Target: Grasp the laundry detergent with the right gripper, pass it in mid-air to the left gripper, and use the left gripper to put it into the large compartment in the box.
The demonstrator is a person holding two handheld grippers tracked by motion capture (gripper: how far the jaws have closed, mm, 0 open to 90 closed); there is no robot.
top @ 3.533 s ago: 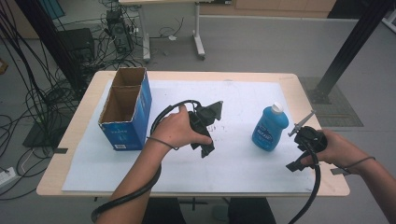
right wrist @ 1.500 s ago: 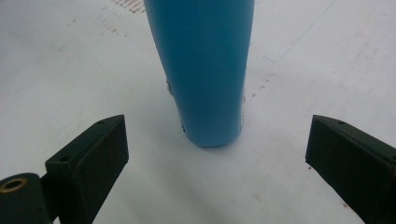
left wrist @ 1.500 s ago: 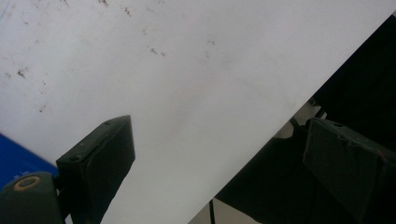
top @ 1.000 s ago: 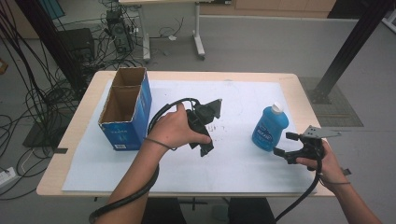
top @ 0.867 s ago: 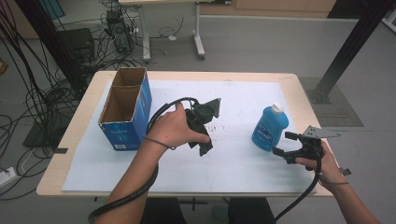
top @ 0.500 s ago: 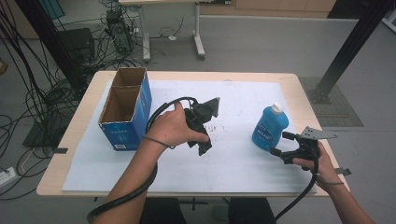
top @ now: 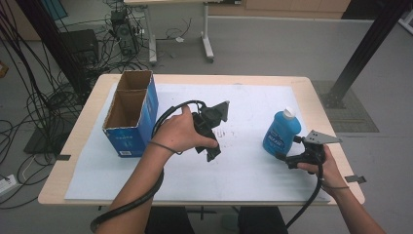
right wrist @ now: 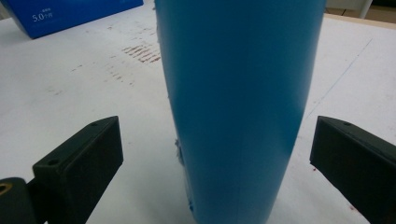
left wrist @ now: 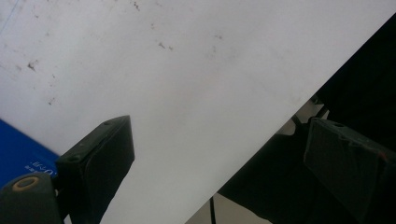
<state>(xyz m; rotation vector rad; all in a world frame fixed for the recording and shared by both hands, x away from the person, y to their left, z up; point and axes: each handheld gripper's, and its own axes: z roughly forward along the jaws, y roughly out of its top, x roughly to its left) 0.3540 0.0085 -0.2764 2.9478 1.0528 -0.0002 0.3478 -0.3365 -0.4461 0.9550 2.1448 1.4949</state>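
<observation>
**Right tool lined up on the bottle, grip not yet made**

The blue bottle [top: 281,134] stands upright on the white sheet [top: 243,170] toward the right side of the worktop [top: 319,97], its long axis vertical and its white cap [top: 289,113] pointing up. In the right gripper view its body [right wrist: 238,107] rises between the two jaws, with a clear gap on either side, so the right tool [top: 287,158] is released and spread around the bottle's lower part without touching it. From above, that tool sits just beside the bottle's base, on its near right side.

The step in hand looks like the approach to a grasp. The next move calls for pushing the tool a little further in, so the pads sit across the widest part of the body, then closing squarely; a grip too low or off-centre could tip the bottle.

The left tool [top: 210,136] is held over the middle of the sheet, well apart from the bottle, jaws open and grasping nothing. Its view looks down on the sheet and past the worktop's edge; the dark shape beyond is too dim to identify. An open cardboard box [top: 130,114] with blue sides stands at the left.
</observation>
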